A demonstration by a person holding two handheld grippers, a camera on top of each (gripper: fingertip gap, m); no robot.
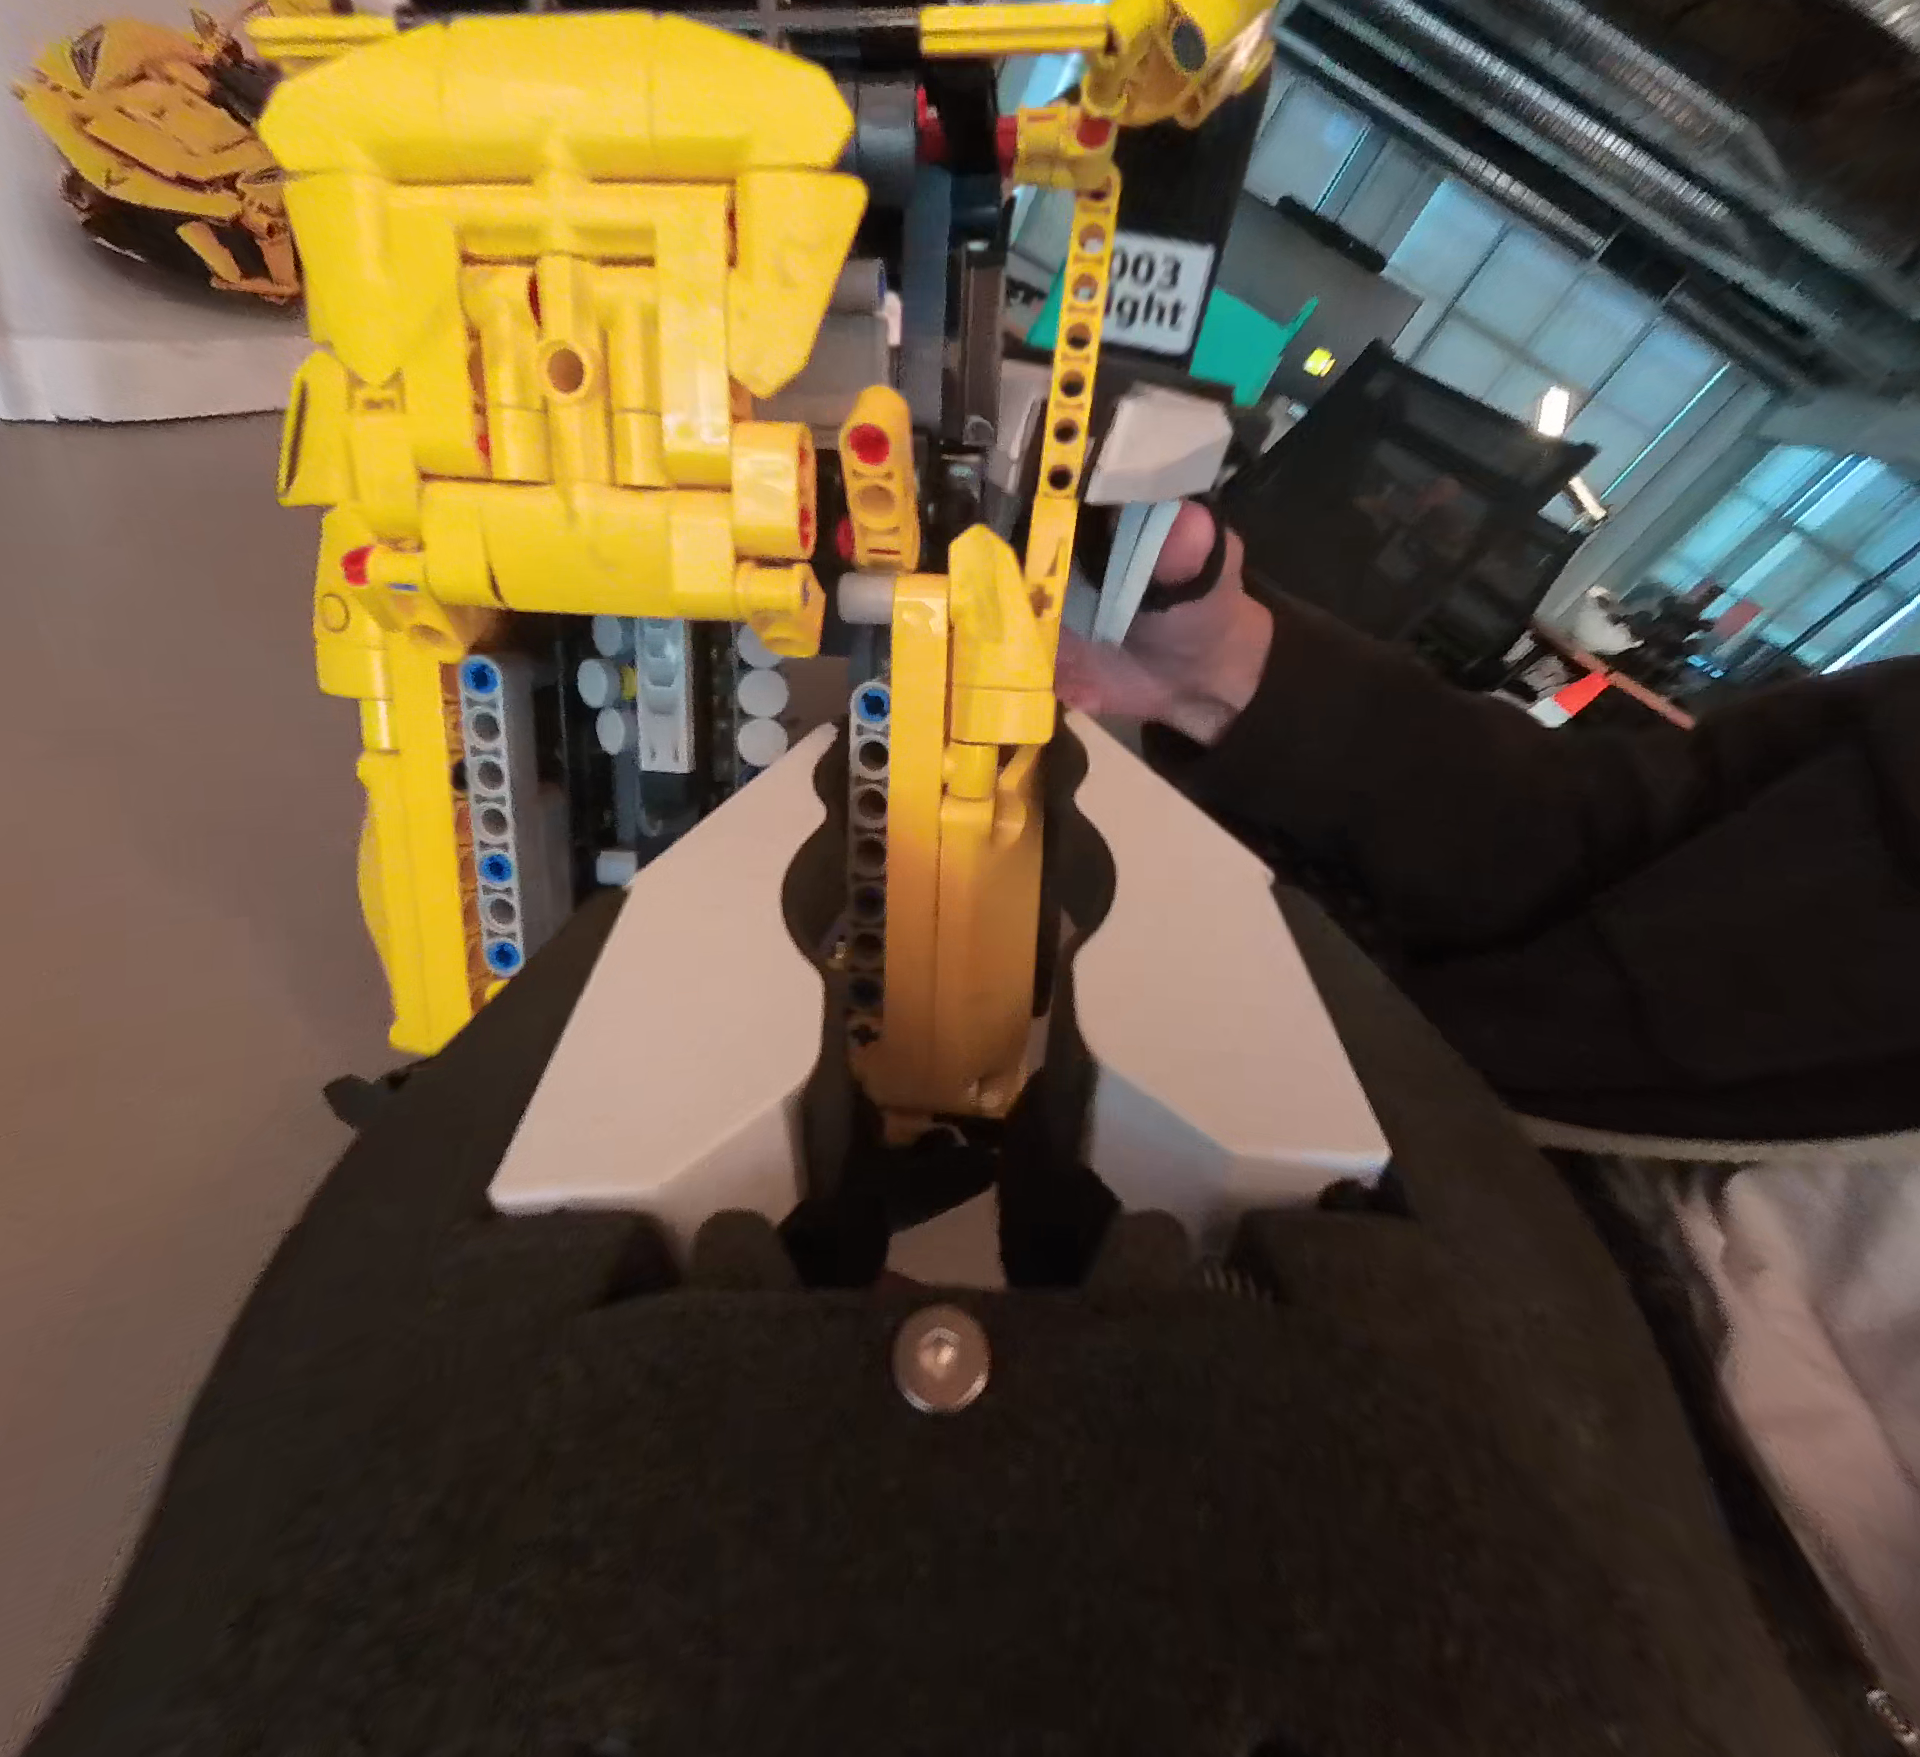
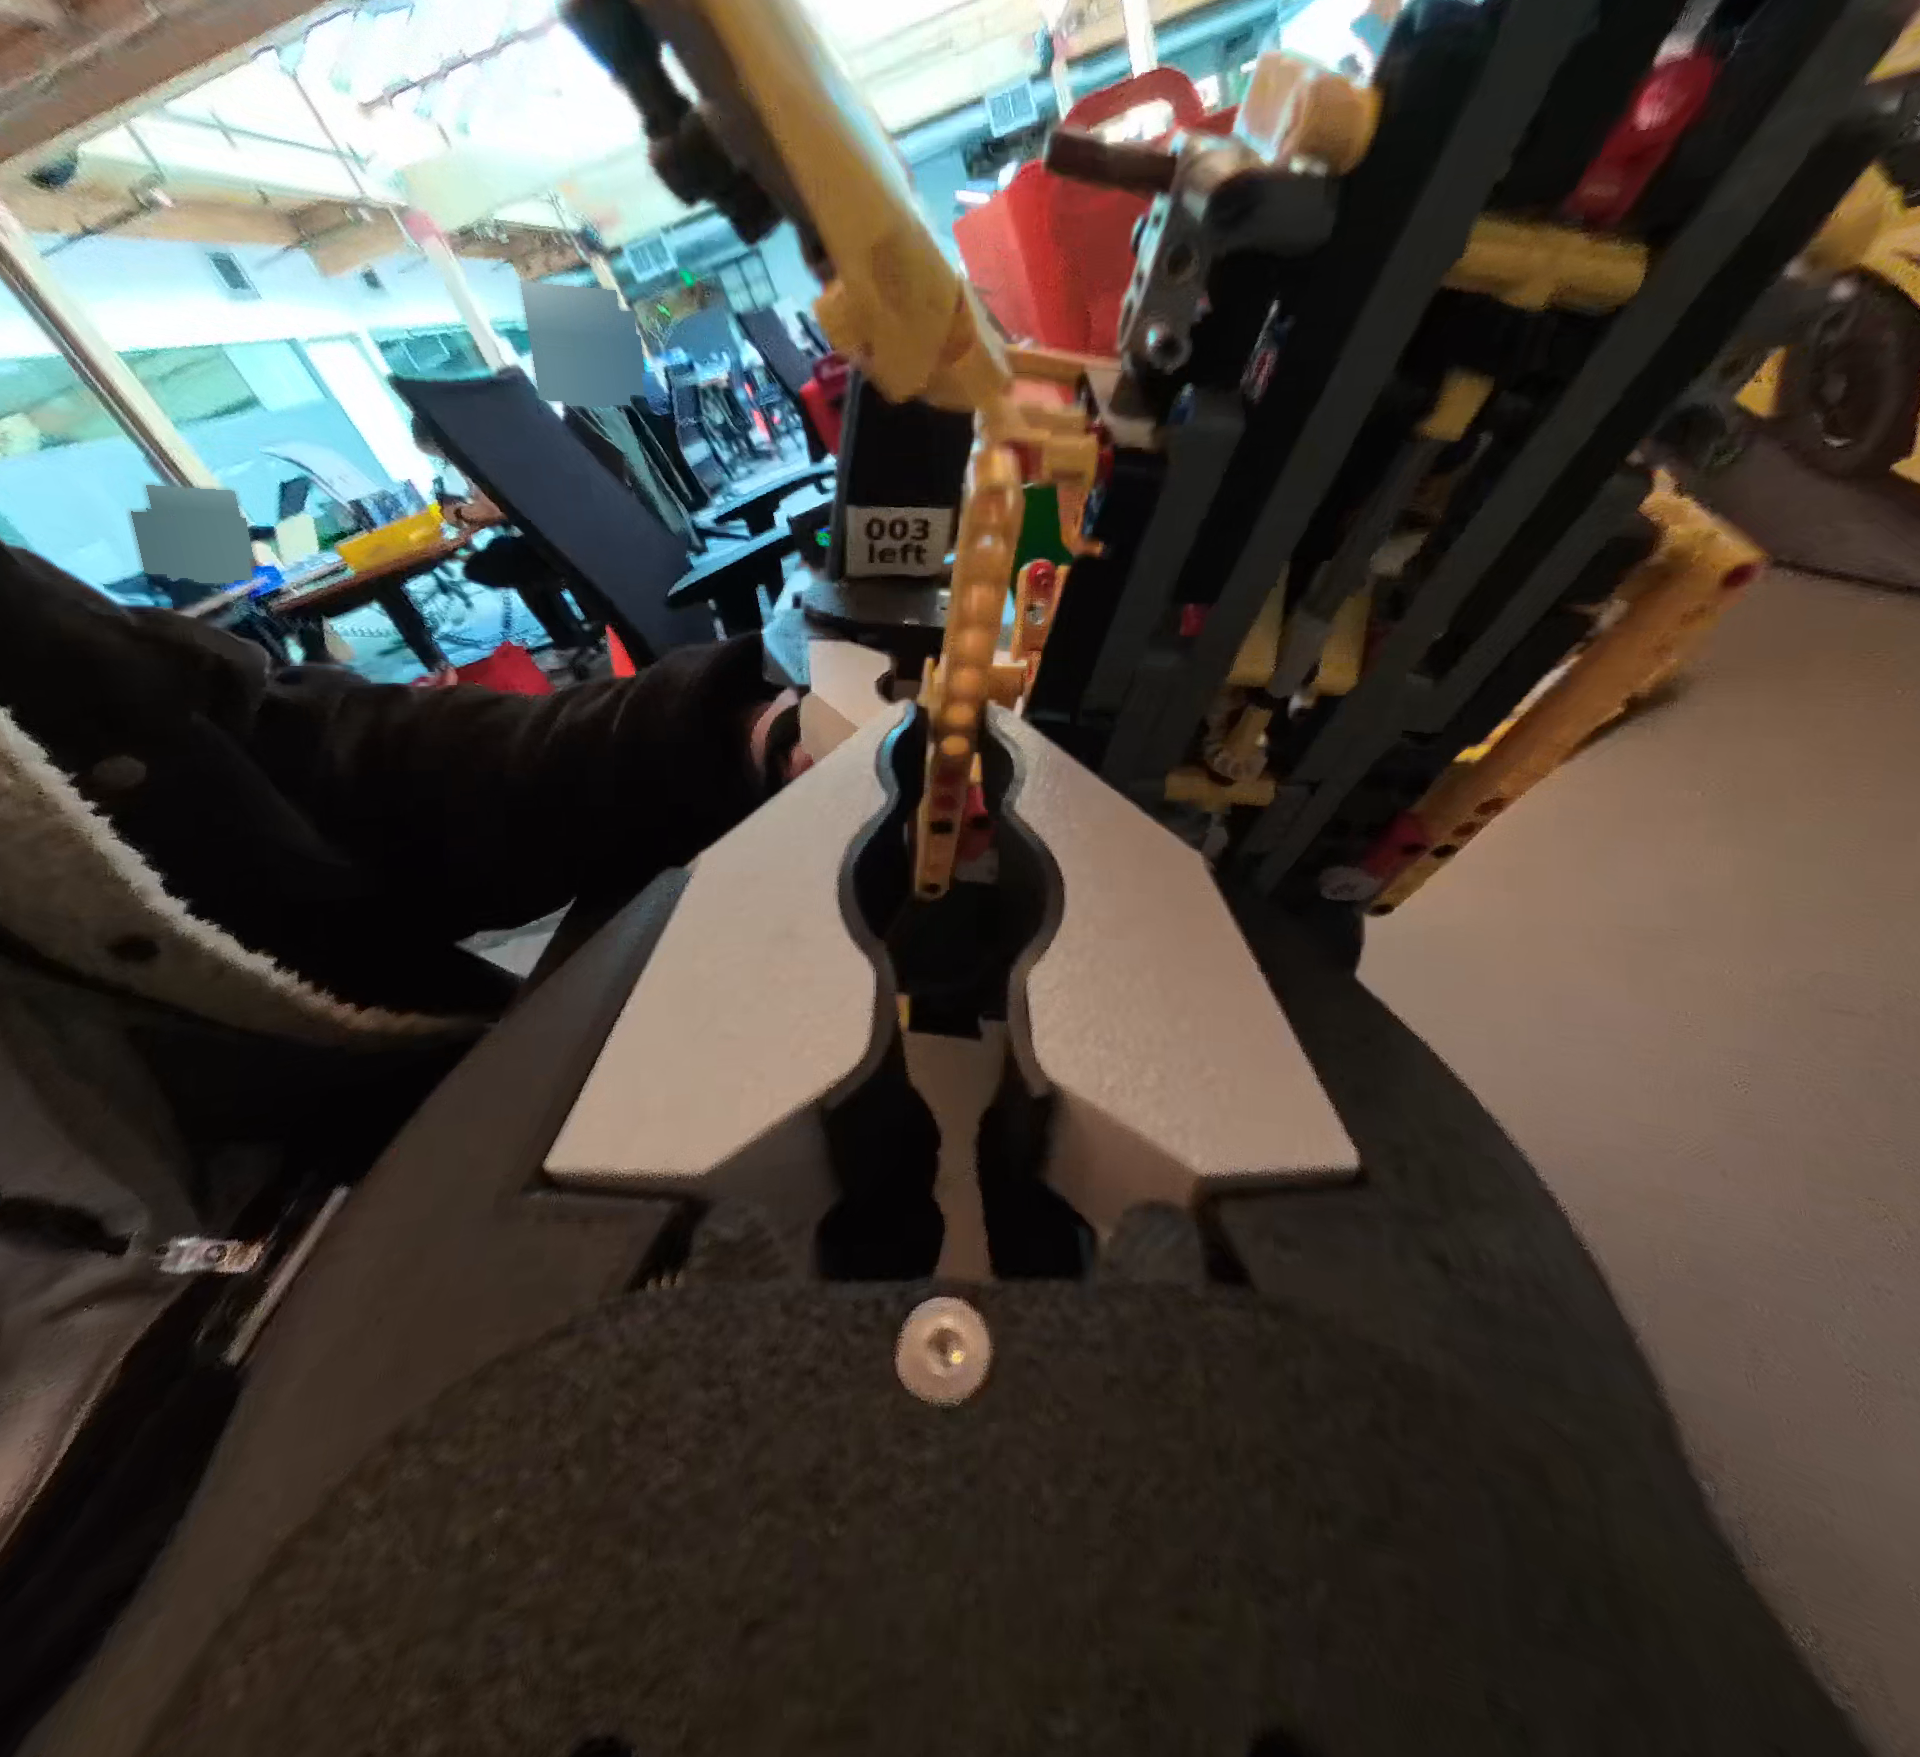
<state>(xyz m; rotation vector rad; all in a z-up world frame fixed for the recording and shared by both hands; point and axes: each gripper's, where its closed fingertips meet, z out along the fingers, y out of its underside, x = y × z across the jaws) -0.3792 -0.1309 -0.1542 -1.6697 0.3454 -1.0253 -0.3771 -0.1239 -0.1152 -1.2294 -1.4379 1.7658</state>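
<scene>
The grey desk [image 1: 156, 772] carries a large yellow-and-black toy-brick vehicle model [image 1: 561, 305] stood on end, filling the left wrist view from 9 to 1 o'clock. Behind it at 10 o'clock leans a white printed sheet picturing a yellow car [image 1: 156, 149]. The left tool [image 1: 951, 741] is clamped on the model's curved yellow plastic side panel [image 1: 987, 928], at the centre of the view, with a grey holed strip pressed alongside. The right tool [image 2: 951, 731] has its jaws drawn together on the lower part of a thin yellow perforated beam [image 2: 971, 627]. That beam rises toward 12 o'clock to a jointed yellow arm on the model. Only the left wrist view shows the model's broad yellow face, the beam's full run [image 1: 1075, 357] and the person's hand [image 1: 1174, 647] on the other tool at 3 o'clock. Only the right wrist view shows the dark framed underside of the model [image 2: 1403, 460] from 1 to 3 o'clock, and how narrowly the beam sits between the pads. It also shows the left tool's labelled black housing [image 2: 904, 481] just behind, at 12 o'clock.
</scene>
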